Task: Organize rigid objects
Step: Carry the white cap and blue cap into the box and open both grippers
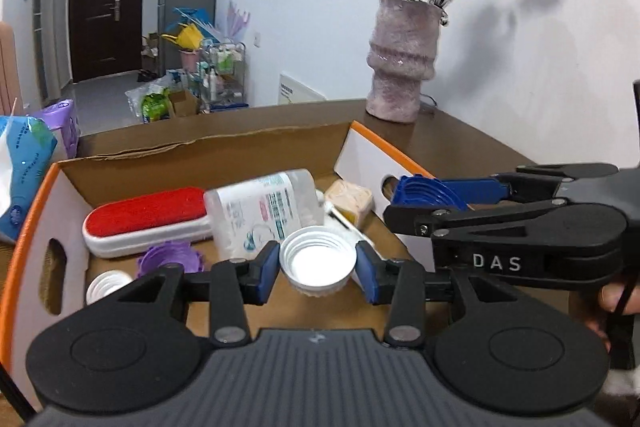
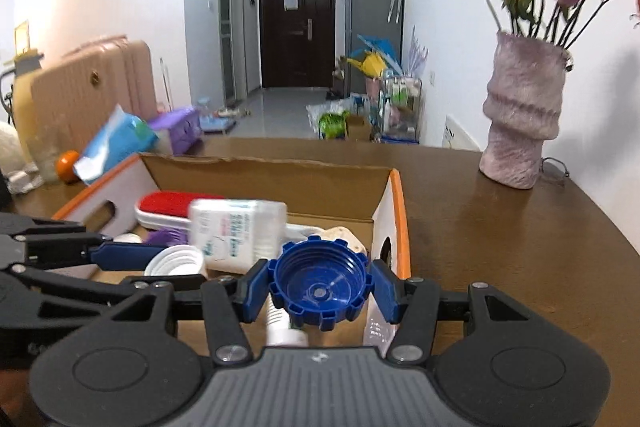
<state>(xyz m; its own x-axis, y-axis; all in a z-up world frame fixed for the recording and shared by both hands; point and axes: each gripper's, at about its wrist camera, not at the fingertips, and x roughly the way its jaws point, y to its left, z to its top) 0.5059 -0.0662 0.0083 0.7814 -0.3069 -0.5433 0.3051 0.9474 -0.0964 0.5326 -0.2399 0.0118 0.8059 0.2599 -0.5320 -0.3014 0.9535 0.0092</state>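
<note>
The left gripper (image 1: 318, 269) hung over the open cardboard box (image 1: 200, 155) with a white cap (image 1: 318, 263) sitting mouth-up between its blue pads; the pads stood right at the cap's sides, but whether they pressed on it or had let go could not be told. The right gripper (image 2: 320, 291) was clamped on a blue cap (image 2: 320, 287), also mouth-up, above the box's near right corner. Only the left wrist view showed that grip from the side, the blue cap pinched between the fingers beside the box's right wall, with a person's fingers (image 1: 616, 301) behind the handle. It also showed the box floor more fully: a red lint brush (image 1: 148, 213), a clear bottle (image 1: 260, 211) lying against it, a purple cap (image 1: 172, 259), a second white cap (image 1: 106, 285) and a beige block (image 1: 350, 199). Only the right wrist view showed the pink suitcase (image 2: 100, 79) and an orange (image 2: 67, 161) left of the box, and the bare brown table (image 2: 520, 247) running to the vase (image 2: 524, 111).
</note>
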